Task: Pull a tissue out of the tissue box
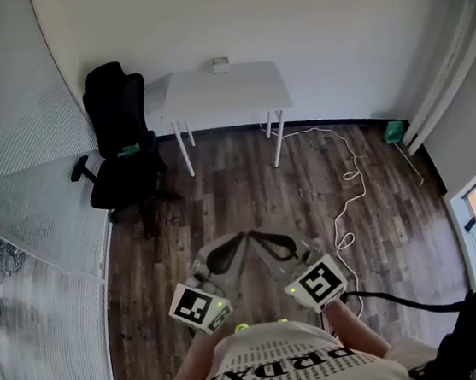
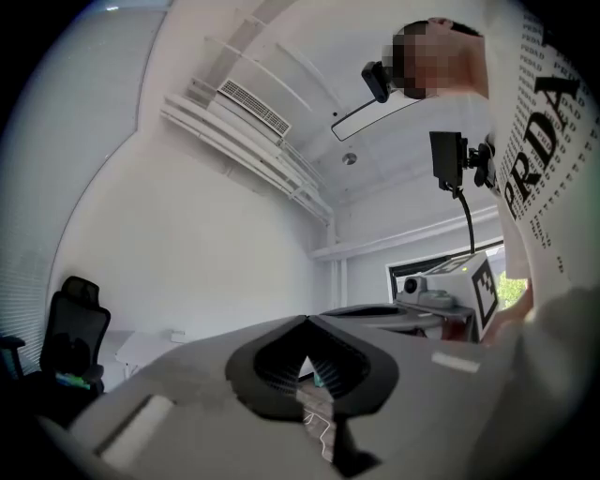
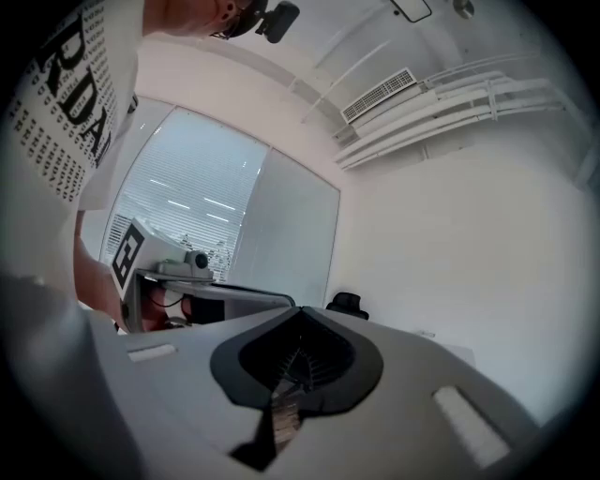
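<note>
Both grippers are held close before the body, roughly level, tips angled in toward each other above the wooden floor point(image 1: 246, 184); this is judged a rest posture, since nothing is within reach. Left gripper point(image 1: 237, 242): jaws brought together, nothing between them; right gripper point(image 1: 259, 237): jaws likewise closed, empty. The tissue box point(image 1: 221, 65), so read from a small pale shape, is set at the far edge of the white table point(image 1: 209, 98) against the wall, well apart from both grippers; no tissue can be made out at this range. An approach is judged necessary before any pull; an office chair point(image 1: 120, 143) stands beside the table.
</note>
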`<state>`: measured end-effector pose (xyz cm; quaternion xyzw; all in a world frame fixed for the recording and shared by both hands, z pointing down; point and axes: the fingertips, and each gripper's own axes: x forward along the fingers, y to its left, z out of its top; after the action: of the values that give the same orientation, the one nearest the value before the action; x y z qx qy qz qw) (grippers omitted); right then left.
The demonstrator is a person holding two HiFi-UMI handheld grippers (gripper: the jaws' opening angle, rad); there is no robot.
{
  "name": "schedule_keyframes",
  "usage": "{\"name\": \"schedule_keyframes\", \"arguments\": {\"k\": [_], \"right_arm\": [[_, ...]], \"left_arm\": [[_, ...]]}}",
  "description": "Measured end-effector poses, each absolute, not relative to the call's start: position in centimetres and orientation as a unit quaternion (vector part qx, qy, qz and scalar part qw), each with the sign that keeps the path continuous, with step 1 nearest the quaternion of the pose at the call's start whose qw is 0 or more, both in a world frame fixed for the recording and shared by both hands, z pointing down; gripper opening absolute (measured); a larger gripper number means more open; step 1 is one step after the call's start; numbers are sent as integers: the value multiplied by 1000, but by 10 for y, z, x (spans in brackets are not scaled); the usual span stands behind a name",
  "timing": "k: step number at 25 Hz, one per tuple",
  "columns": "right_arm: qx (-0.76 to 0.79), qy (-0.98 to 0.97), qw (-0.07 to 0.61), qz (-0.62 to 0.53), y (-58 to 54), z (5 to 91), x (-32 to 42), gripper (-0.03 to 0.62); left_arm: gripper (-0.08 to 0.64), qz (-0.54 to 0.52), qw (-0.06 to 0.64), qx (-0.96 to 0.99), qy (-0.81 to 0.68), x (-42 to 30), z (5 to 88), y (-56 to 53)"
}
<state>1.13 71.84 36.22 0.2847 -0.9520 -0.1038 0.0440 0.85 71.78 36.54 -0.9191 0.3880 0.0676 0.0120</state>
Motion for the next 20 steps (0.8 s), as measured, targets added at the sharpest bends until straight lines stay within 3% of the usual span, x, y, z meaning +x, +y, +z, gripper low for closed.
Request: {"name": "schedule_keyframes", "arguments": {"k": [20], "right_arm": [[294, -950, 67, -80, 739, 381, -47, 8]], "left_arm": [[-9, 70, -15, -923, 378, -49, 384, 740]]}}
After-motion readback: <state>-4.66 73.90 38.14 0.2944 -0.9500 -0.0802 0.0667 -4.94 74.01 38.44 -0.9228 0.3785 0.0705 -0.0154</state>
